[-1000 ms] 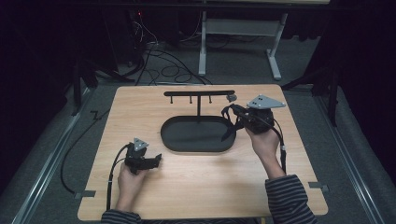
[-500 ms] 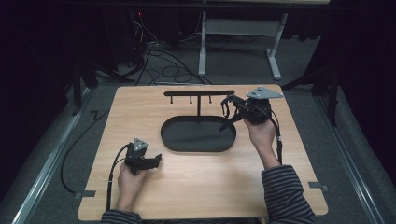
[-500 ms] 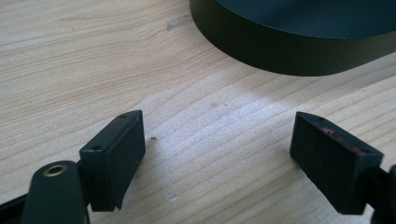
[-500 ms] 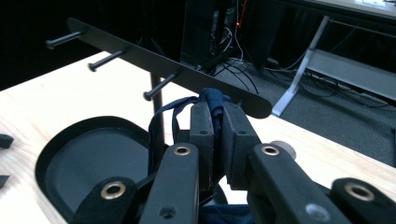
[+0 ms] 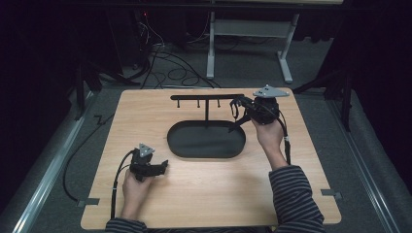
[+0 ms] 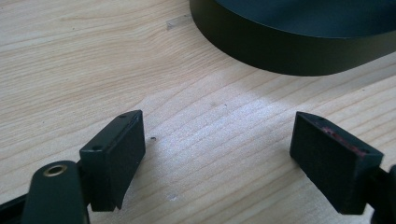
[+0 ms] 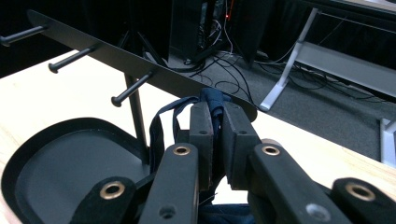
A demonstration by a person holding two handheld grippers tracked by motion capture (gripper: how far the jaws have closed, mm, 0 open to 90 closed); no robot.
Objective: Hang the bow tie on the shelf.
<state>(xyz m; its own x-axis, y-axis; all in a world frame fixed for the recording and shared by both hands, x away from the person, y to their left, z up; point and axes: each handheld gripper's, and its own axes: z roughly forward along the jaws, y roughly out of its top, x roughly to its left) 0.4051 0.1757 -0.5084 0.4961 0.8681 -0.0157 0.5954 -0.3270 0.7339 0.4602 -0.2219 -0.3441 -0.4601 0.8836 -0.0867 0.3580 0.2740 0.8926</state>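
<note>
A black stand has an oval tray base (image 5: pixel 206 141) and a thin post carrying a horizontal bar (image 5: pixel 206 97) with short pegs (image 7: pixel 133 87). My right gripper (image 5: pixel 238 108) is at the bar's right end, shut on a dark blue fabric strap (image 7: pixel 212 100) whose loop (image 5: pixel 236 115) hangs below the jaws. In the right gripper view, my right gripper (image 7: pixel 217 126) pinches the strap just in front of the bar's end (image 7: pixel 243 107). My left gripper (image 5: pixel 163 167) rests on the table near the tray's front left. It stands open with nothing between its fingers (image 6: pixel 116 149), and the tray wall (image 6: pixel 299 51) is ahead of it.
The wooden table (image 5: pixel 301 165) reaches from the person's edge to the stand. Behind it on the floor are cables (image 5: pixel 170 58) and a grey metal frame (image 5: pixel 248 29). A sleeve (image 5: pixel 296 199) comes in at the front right.
The right gripper has moved away from the person and slightly left with the strap, closer to the bar's right end. The left gripper has stayed where it was.
</note>
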